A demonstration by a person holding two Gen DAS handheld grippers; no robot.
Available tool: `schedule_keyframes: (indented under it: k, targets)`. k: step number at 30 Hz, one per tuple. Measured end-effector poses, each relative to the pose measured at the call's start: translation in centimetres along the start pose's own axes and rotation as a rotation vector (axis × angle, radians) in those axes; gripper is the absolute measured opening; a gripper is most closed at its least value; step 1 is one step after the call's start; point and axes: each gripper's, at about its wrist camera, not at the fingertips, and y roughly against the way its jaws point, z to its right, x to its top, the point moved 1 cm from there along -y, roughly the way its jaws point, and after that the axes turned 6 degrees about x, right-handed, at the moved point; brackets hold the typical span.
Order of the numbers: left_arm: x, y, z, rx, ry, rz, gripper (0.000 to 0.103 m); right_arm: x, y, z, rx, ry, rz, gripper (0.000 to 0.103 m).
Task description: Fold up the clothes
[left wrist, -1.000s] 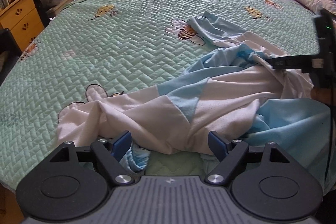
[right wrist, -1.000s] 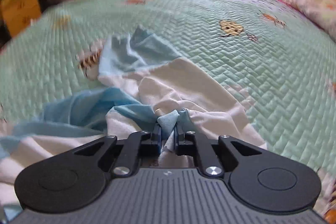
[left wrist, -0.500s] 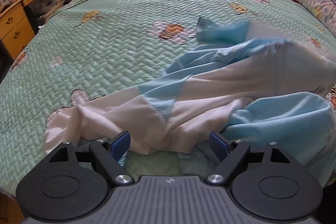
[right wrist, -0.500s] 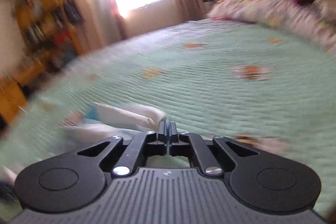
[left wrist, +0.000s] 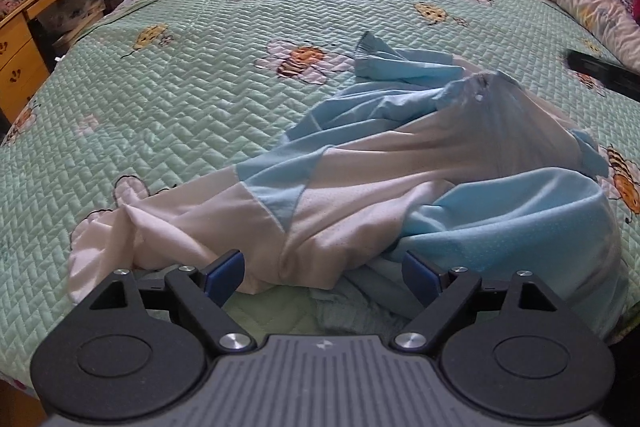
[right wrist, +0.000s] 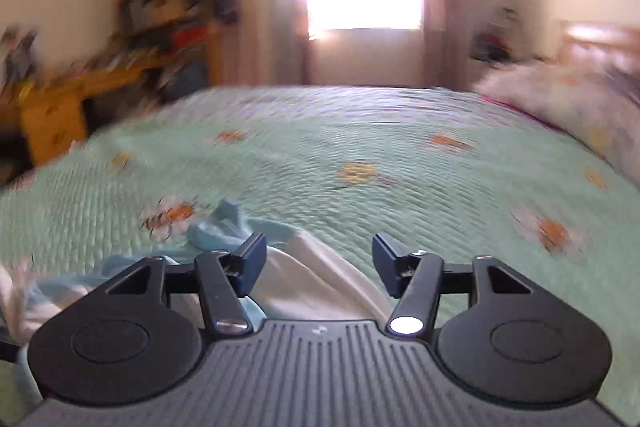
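Garment: a white and light-blue shirt [left wrist: 360,187] lies crumpled on the bed [left wrist: 180,99], near its front edge; the bee print [left wrist: 300,61] on the quilt is just beyond the shirt's far blue tip.
Lie of the cloth: a white end trails to the left of the heap, a blue panel bulges on the right, and nothing is spread flat.
Left gripper [left wrist: 322,273]: spread wide at the near hem of the shirt, blue pads either side of a white fold, not pressing it.
Right gripper [right wrist: 318,261]: jaws have just been opening and now stand apart; white cloth shows below and between them, but nothing is pinched. The view is blurred.
Right gripper seen from the left: a dark bar [left wrist: 604,71] at the right edge, beyond the shirt, is probably part of it.
Step in hand: judged as arranging the shirt, still at the laying-out stage, with no fold made.
Next move: likely each gripper must take a fresh hold on an edge or corner, such as hem or shoulder, and draw the cloth flat on the bed.
Care needed: pinch one layer only, since the bunched layers overlap.
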Motion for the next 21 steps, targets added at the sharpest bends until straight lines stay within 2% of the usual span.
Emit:
schedule_keyframes:
  k: [4, 8, 10, 11, 12, 13, 16, 18, 21]
  targets:
    - [-0.1, -0.3, -1.1, 0.016, 0.024, -0.016, 0.088, 1.1, -7.4, -2.3, 0.026, 0.189, -0.136, 0.068]
    - [-0.4, -0.6, -2.0, 0.025, 0.043, -0.032, 0.088, -0.2, -14.2, -3.5, 0.052, 0.273, -0.324, 0.069]
    - [-0.5, -0.5, -2.2, 0.03, 0.048, -0.032, 0.088, -1.3, -16.2, -3.3, 0.047, 0.256, -0.374, 0.061]
    - [-0.5, -0.4, -2.3, 0.031, 0.05, -0.031, 0.088, -1.5, -16.1, -2.8, 0.069, 0.202, -0.36, 0.041]
    - [-0.5, -0.2, -2.4, 0.032, 0.052, -0.029, 0.088, -1.6, -15.9, -2.4, 0.089, 0.145, -0.344, 0.013]
    - [-0.5, 0.0, -2.5, 0.031, 0.053, -0.024, 0.088, -1.6, -15.3, -1.6, 0.082, 0.074, -0.324, 0.003]
    - [-0.5, 0.3, -2.6, 0.031, 0.065, -0.019, 0.088, -1.4, -11.6, 0.2, 0.018, -0.049, -0.175, 0.004]
    - [-0.5, 0.4, -2.5, 0.033, 0.071, -0.021, 0.088, -0.9, -8.0, 1.6, -0.021, -0.132, -0.061, 0.004]
    - [-0.6, 0.7, -2.1, 0.027, 0.071, -0.021, 0.088, -0.4, -1.4, 4.3, -0.126, -0.214, 0.104, 0.004]
